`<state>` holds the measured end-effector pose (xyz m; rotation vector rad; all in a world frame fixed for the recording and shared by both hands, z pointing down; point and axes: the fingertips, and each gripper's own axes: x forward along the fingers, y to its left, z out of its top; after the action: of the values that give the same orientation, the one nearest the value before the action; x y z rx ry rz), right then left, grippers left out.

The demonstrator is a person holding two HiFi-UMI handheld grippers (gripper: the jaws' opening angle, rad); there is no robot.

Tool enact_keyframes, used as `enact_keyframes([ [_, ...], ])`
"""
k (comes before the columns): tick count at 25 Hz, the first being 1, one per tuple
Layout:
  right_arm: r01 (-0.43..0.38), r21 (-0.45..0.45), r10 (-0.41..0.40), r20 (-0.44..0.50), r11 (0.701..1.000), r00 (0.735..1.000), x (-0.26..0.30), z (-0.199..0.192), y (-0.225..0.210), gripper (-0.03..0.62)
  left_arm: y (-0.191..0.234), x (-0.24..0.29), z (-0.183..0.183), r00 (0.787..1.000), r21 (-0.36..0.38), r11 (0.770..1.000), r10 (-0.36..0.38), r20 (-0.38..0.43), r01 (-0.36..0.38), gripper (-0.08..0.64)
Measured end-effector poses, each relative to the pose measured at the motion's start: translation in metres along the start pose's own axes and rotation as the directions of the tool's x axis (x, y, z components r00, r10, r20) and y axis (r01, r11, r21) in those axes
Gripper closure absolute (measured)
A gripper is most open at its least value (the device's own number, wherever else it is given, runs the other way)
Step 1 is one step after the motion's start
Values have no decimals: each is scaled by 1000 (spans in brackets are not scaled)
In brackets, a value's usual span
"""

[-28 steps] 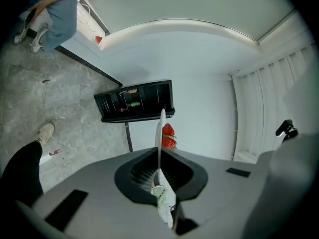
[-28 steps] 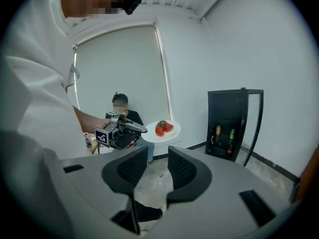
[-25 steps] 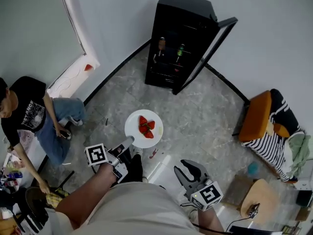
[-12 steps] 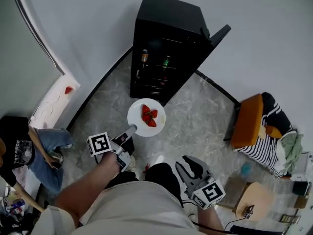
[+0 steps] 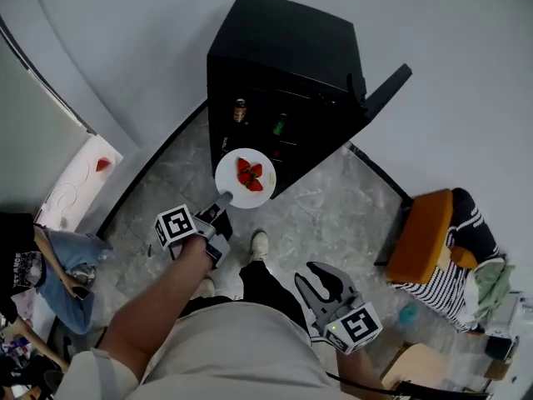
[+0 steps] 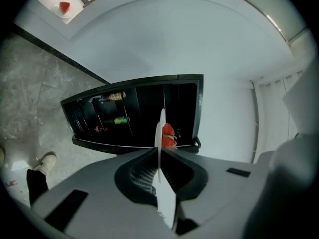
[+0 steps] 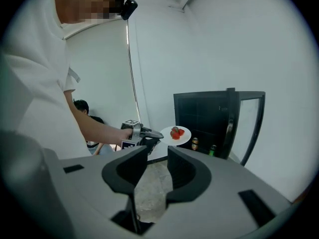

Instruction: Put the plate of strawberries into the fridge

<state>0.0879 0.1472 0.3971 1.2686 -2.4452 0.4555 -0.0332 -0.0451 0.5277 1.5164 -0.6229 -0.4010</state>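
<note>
Now, floor (image 5: 333, 215): grey marbled stone, running up to a dark skirting line along pale walls.
Fridge (image 5: 291, 44): small, black, standing in the corner of the room; its inside is dark, with shelves showing.
Fridge door (image 5: 387, 90): swung wide open to the person's right.
Seated person (image 5: 33, 261): at the left edge of the head view, in a black shirt and jeans, well apart from the fridge.
Orange chair (image 5: 420, 236): to the right, beside striped cloth.
Right gripper (image 7: 157, 163): held low by the person's right side, well apart from the plate; its jaws stand apart with nothing between them, only floor showing through the gap.
Left gripper (image 5: 221, 200): reached forward toward the fridge; its jaws are clenched on the near rim of the plate, which shows edge-on between them in the left gripper view.
Plate (image 5: 244, 177): white and round, held in the air by its rim, just in front of the open fridge's shelves and resting on nothing.
Bottles (image 5: 240, 109): two on a shelf inside the fridge, one with a brownish label, the other green, beyond the plate.
Strawberries (image 5: 250, 175): a few red ones clustered near the middle of the plate.
</note>
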Motion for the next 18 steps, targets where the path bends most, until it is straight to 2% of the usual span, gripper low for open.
enact_keyframes([
  [5, -58, -60, 55, -52, 996, 997, 15, 15, -78, 460, 7, 79, 30, 997, -22, 1000, 11, 80, -9, 535],
  [10, -84, -56, 78, -112, 995, 991, 19, 12, -145, 460, 31, 148, 58, 986, -45, 998, 51, 162, -44, 535],
  [18, -72, -23, 66, -195, 997, 979, 17, -4, -204, 460, 85, 233, 101, 963, -62, 992, 118, 243, -105, 535],
])
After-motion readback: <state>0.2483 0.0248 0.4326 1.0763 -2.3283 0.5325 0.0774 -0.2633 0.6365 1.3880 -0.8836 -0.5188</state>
